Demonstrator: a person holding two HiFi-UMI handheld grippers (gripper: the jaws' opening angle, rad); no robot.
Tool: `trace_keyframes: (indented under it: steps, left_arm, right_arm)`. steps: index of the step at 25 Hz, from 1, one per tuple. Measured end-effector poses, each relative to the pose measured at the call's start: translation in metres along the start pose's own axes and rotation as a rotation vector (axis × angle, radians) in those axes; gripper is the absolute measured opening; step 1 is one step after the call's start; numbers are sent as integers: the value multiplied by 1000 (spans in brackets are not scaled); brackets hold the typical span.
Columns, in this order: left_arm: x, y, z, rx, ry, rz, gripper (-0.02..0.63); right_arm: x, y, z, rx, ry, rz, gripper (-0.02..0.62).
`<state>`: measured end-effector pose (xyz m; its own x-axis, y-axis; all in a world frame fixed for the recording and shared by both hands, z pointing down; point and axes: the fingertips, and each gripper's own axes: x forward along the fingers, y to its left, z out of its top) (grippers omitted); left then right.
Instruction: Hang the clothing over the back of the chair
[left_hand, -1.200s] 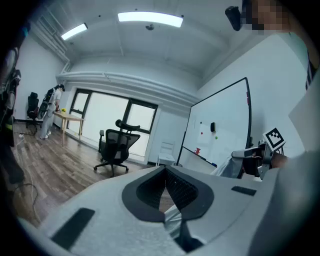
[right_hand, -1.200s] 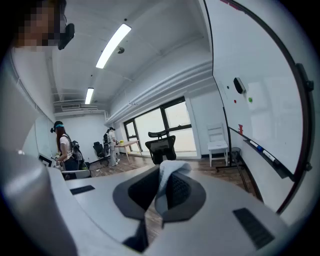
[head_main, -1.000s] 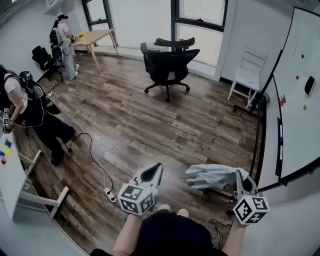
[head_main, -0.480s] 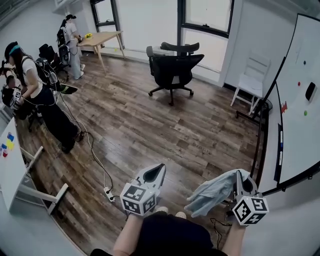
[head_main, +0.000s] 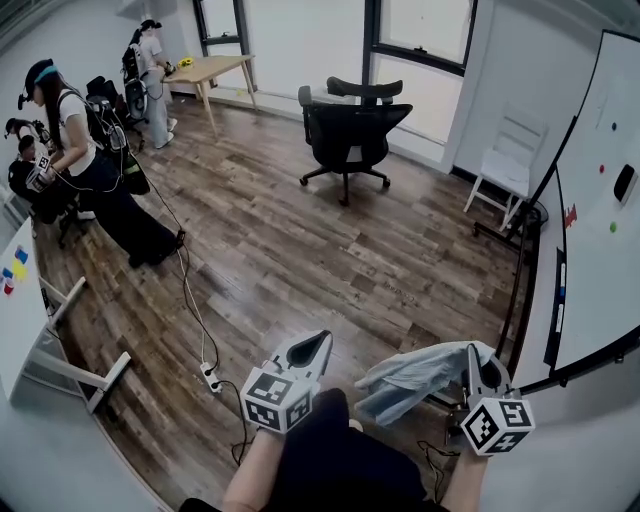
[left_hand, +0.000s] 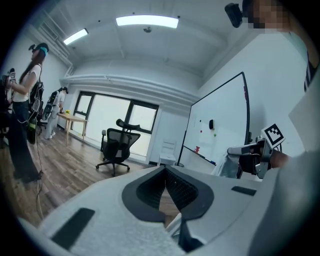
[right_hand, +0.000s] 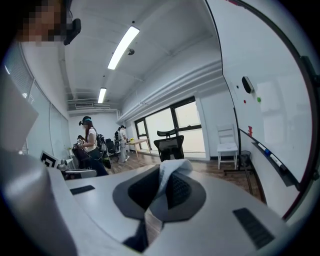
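The pale blue-grey garment (head_main: 415, 378) is pinched in the fingers (right_hand: 186, 192) of the right gripper (head_main: 470, 352). A fold of its cloth bunches up between the pads, and the rest trails off to the left above the wooden plank floor (head_main: 300, 250). Held by one bunched edge like this, it is probably only being carried and is not yet spread for draping.

The left gripper (head_main: 320, 342) is just beside it. Its fingers are pressed together at the tips with nothing between them, so it seems free to take a second hold on the cloth later.

Both grippers point towards the black mesh office chair (head_main: 350, 135), which stands well apart from them across the floor, in front of the windows. Its back is bare, so the hanging is not yet done. The garment needs to reach that chair and be opened out, and a single-point grip could let it sag or catch on the headrest.
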<state>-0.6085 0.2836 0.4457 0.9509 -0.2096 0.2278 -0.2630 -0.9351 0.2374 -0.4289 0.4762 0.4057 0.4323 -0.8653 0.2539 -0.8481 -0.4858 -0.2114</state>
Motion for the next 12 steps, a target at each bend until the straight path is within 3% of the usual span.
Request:
trace_keyframes:
  steps: [12]
  left_arm:
    - [34,9,5,8,14,24,6]
  right_arm:
    - [35,-22,0,-12,24,10,12]
